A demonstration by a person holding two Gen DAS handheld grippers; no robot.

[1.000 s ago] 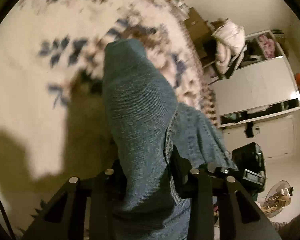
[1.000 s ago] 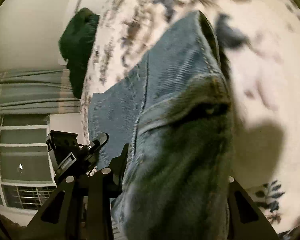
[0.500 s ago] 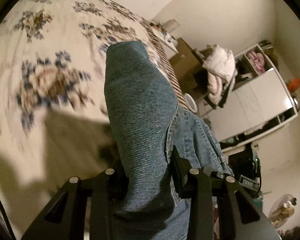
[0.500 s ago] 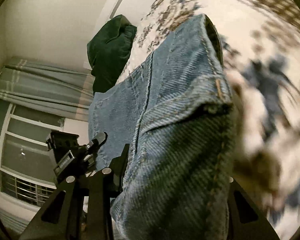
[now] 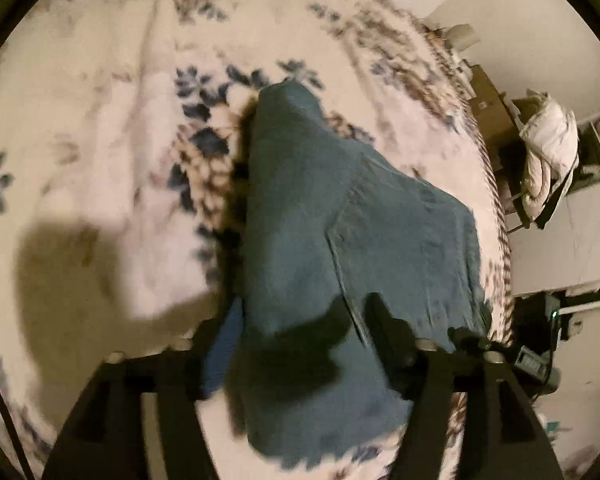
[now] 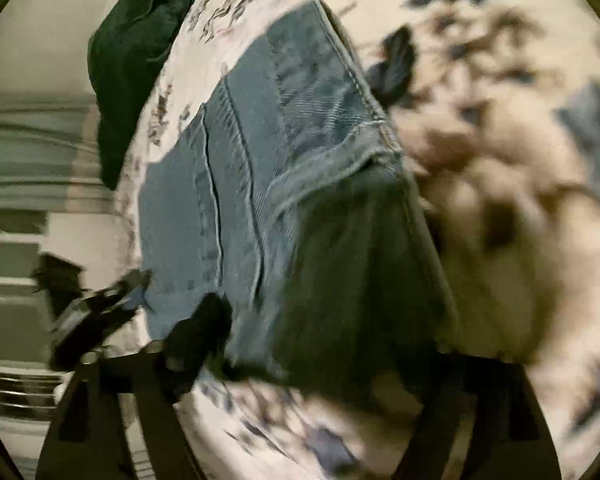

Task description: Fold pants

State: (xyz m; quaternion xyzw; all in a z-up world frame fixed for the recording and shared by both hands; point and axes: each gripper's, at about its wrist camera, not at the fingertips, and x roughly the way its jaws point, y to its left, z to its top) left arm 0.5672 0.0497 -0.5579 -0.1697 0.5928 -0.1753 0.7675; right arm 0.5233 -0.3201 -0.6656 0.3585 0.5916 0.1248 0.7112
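Blue jeans (image 5: 340,248) lie folded on the floral bedspread (image 5: 100,160), the fold's far end pointing away from me. My left gripper (image 5: 304,336) hangs over their near edge. Its jaws are opening, with denim between the fingers (image 5: 388,328) but no longer pinched. In the right wrist view the jeans (image 6: 284,168) show a seamed pocket and a hem edge. My right gripper (image 6: 328,352) stands over their near part, its jaws also opening wide, with cloth between them and loose. The picture is blurred by motion.
A dark green cushion (image 6: 136,52) rests at the bed's far end beside a curtain (image 6: 32,152). Past the bed's right edge stand white shelving (image 5: 572,232), a white bundle (image 5: 548,140) and a cardboard box (image 5: 492,112). The other gripper (image 6: 92,312) shows at the left.
Both grippers swept across the bed with the jeans pinched, then their jaws spread. The denim slipped out of both pinches and now lies flat on the bedspread.
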